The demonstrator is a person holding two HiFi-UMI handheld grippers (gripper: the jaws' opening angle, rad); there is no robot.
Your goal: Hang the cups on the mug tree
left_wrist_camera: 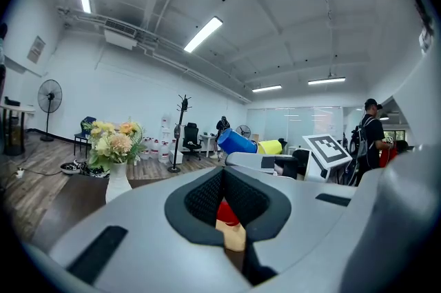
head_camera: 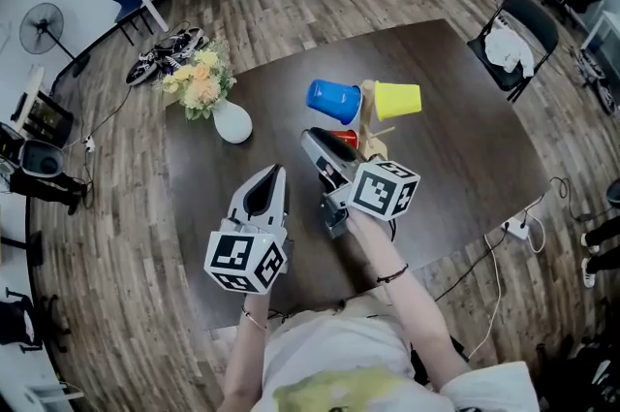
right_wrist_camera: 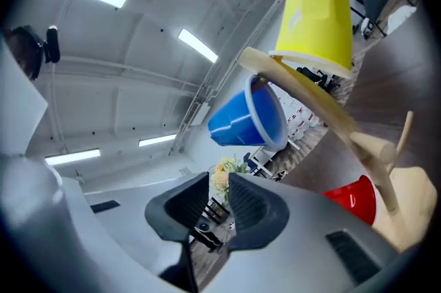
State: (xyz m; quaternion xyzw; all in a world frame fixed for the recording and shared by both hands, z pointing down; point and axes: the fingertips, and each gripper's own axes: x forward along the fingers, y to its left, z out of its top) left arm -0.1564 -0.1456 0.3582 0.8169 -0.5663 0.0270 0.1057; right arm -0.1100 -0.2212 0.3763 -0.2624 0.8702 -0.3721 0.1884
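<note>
The mug tree (head_camera: pixel 368 114) stands mid-frame on the worktop (head_camera: pixel 465 168). A blue cup (head_camera: pixel 334 100) and a yellow cup (head_camera: pixel 398 99) hang on its upper pegs, and a red cup (head_camera: pixel 345 139) sits low near its base. The right tool (head_camera: pixel 309 136), just beside the red cup, is released, with a narrow gap between its jaws and nothing in it. The left tool (head_camera: pixel 275 172), at lower left, is clenched on nothing.

Blue cup (head_camera: pixel 333 100) and yellow cup (head_camera: pixel 398 99) are up on the mug tree (head_camera: pixel 368 112), my right gripper (head_camera: pixel 310 139) just beside its base.
</note>
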